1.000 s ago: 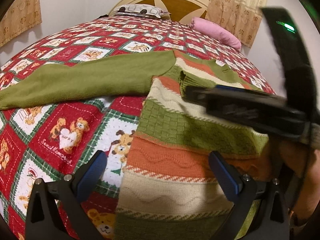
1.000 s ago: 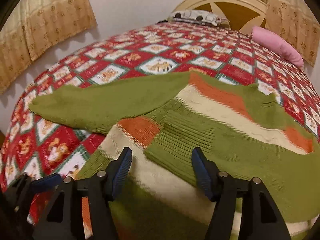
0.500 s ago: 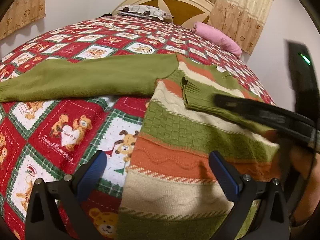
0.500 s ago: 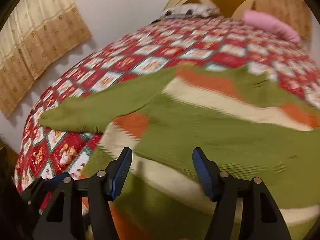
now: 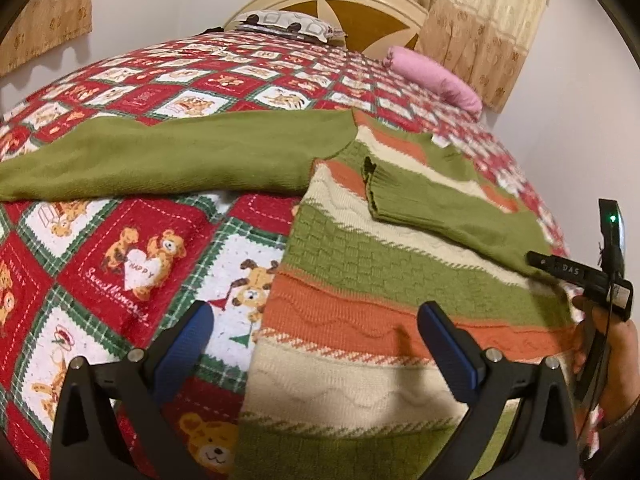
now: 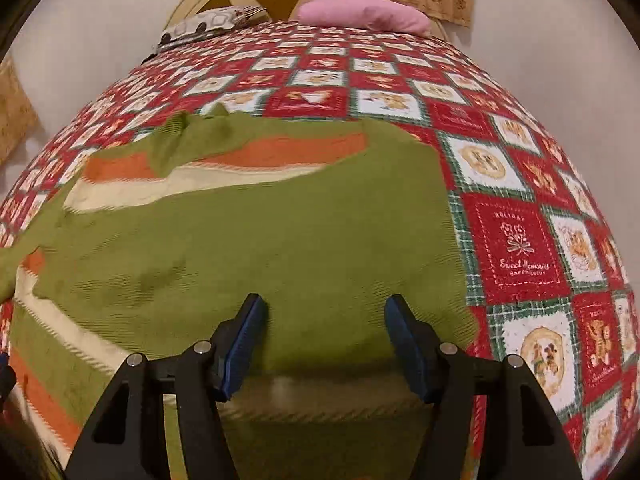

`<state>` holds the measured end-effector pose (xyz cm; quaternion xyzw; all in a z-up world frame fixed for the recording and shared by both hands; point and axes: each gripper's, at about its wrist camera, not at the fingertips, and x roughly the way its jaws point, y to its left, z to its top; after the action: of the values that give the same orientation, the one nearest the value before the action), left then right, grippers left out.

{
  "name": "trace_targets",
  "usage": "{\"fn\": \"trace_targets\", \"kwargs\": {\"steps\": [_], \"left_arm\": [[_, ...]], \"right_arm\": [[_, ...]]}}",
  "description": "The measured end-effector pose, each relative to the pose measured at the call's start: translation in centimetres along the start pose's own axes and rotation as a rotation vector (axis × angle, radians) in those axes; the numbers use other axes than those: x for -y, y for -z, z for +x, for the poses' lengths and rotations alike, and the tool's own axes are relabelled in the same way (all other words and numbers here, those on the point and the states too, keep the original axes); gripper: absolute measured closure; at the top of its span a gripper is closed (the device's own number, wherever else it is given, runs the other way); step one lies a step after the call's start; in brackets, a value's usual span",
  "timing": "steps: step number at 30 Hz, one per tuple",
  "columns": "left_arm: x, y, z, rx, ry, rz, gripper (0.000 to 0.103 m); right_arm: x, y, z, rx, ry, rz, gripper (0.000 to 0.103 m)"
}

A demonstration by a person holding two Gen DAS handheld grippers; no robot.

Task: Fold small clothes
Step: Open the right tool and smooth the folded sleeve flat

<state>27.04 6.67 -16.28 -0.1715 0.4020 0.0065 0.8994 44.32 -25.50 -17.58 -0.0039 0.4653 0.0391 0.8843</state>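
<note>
A striped sweater [image 5: 384,304] is spread on the bed [image 5: 132,264] near its foot edge, one sleeve [image 6: 280,248] already folded across the body. Both the left tongs [image 5: 316,350] and the right tongs [image 6: 324,340] are held released, empty. The other sleeve [image 5: 160,156], judged next, must be gripped and folded inward.

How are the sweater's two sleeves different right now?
The left sleeve lies stretched straight out sideways on the teddy-bear quilt, away from the sweater's striped body. The right sleeve is folded across that striped body, its cuff near the middle. Both are plain green knit, and no claw touches either.
</note>
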Motion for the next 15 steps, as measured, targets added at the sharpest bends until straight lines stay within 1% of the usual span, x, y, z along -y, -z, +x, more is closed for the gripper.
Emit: {"fn": "trace_targets", "kwargs": {"steps": [2, 4, 7, 9, 10, 12, 14, 15], "left_arm": [[-0.8, 0.1, -0.6, -0.026, -0.014, -0.015, 0.0], [-1.8, 0.4, -1.6, -0.024, -0.044, -0.008, 0.0], [-4.4, 0.7, -3.3, -0.011, -0.127, -0.001, 0.0], [-6.7, 0.5, -4.6, 0.009, -0.182, -0.003, 0.0], [-8.2, 0.2, -5.3, 0.022, -0.221, -0.006, 0.0], [-11.4, -0.5, -6.1, 0.024, -0.297, -0.027, 0.0], [-14.5, -1.0, -6.4, -0.001, -0.324, -0.081, 0.0], [-17.0, -1.4, -6.5, -0.02, -0.327, -0.133, 0.0]], "right_arm": [[-2.1, -0.3, -1.0, 0.02, -0.059, -0.028, 0.039], [-5.6, -0.5, -1.6, 0.035, -0.083, -0.094, 0.039], [-10.7, -0.1, -1.1, 0.02, -0.156, -0.178, 0.039], [-13.3, 0.0, 0.1, 0.012, -0.168, -0.207, 0.039], [-13.9, 0.3, 0.6, 0.009, -0.17, -0.214, 0.039], [-15.6, 0.8, 0.8, 0.033, -0.167, -0.219, 0.039], [-16.3, 1.1, 0.9, 0.042, -0.17, -0.233, 0.039], [-16.6, 1.2, 0.9, 0.051, -0.159, -0.247, 0.039]]}}
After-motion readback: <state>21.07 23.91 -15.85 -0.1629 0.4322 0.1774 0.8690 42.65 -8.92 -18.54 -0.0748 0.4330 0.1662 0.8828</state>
